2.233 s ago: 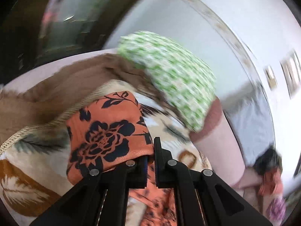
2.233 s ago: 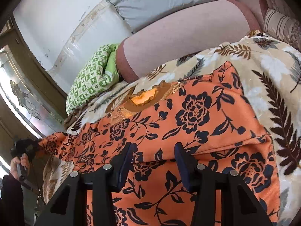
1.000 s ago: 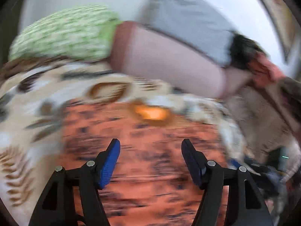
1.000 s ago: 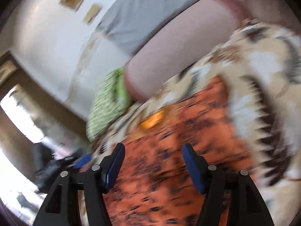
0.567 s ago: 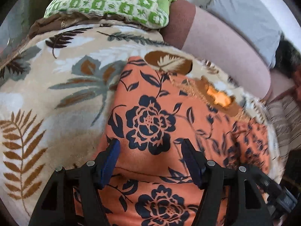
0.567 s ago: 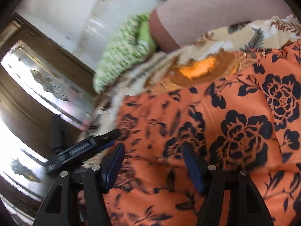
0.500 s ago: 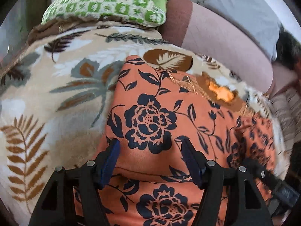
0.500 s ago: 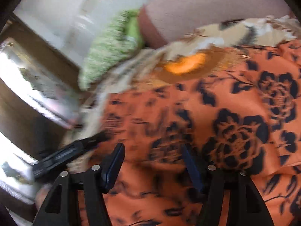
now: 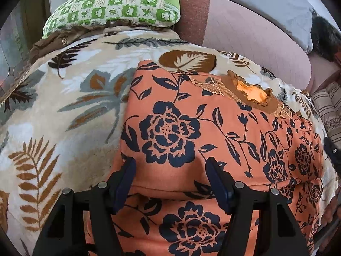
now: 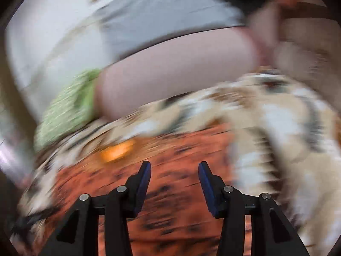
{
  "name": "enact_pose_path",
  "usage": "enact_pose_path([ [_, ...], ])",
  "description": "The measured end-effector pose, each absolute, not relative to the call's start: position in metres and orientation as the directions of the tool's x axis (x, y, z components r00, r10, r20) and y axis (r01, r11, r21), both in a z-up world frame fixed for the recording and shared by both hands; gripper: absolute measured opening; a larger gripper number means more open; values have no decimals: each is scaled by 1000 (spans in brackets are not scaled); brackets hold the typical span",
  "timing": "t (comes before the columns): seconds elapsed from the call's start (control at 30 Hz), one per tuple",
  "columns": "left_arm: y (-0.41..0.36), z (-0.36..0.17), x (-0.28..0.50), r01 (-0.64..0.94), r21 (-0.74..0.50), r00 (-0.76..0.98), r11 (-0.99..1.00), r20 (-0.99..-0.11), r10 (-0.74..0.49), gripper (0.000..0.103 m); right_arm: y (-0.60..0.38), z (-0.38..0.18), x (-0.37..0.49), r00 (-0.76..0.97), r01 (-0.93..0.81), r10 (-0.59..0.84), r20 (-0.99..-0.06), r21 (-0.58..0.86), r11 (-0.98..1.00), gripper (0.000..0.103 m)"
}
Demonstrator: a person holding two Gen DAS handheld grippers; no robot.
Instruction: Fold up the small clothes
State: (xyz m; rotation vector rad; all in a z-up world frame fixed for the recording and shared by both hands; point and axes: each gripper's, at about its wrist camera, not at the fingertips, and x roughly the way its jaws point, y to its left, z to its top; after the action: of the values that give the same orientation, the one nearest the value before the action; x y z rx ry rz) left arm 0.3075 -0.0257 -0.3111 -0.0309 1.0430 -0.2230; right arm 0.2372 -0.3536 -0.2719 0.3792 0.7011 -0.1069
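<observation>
An orange garment with dark blue flowers (image 9: 213, 132) lies spread on a leaf-patterned blanket (image 9: 64, 98), its brown embroidered neckline (image 9: 253, 93) at the far side. A folded edge crosses it near the camera. My left gripper (image 9: 170, 164) hovers open over the garment's near left part, with nothing pinched between its blue pads. In the right wrist view everything is motion-blurred: the garment (image 10: 170, 192) lies under my right gripper (image 10: 174, 166), whose jaws are closing with a clear gap and no cloth between them.
A green checked pillow (image 9: 115, 4) lies at the blanket's far left. A pink bolster (image 9: 251, 40) and a grey pillow (image 9: 266, 2) run along the back. Striped cushions (image 9: 328, 111) sit at the right edge, where a dark tool part (image 9: 332, 151) pokes in.
The left gripper has swung down over the spread garment and then held still. The right gripper's view swept sideways across the garment toward the bolster, and its jaws have narrowed.
</observation>
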Motion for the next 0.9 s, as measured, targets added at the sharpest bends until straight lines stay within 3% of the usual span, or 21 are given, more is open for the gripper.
enact_pose_path([
  [0.13, -21, -307, 305, 176, -135, 482, 975, -852, -205, 68, -365, -316, 257, 617, 324, 73, -784, 337, 884, 49],
  [0.27, 12, -284, 295, 147, -137, 539, 980, -819, -195, 68, -360, -299, 240, 682, 284, 45, -730, 321, 903, 49],
  [0.43, 86, -270, 282, -7, -148, 569, 989, -814, -118, 68, -341, -292, 223, 732, 222, 86, -676, 356, 908, 49],
  [0.63, 116, -271, 220, 45, -187, 512, 981, -839, -184, 68, -312, -272, 168, 727, 157, 152, -669, 378, 912, 49],
  [0.8, 136, -272, 156, 111, -146, 478, 983, -859, -181, 71, -323, -233, 76, 739, 128, 177, -650, 394, 910, 62],
  [0.9, 150, -274, 120, 106, -140, 465, 984, -868, -174, 71, -333, -213, 25, 747, 153, 115, -654, 337, 929, 67],
])
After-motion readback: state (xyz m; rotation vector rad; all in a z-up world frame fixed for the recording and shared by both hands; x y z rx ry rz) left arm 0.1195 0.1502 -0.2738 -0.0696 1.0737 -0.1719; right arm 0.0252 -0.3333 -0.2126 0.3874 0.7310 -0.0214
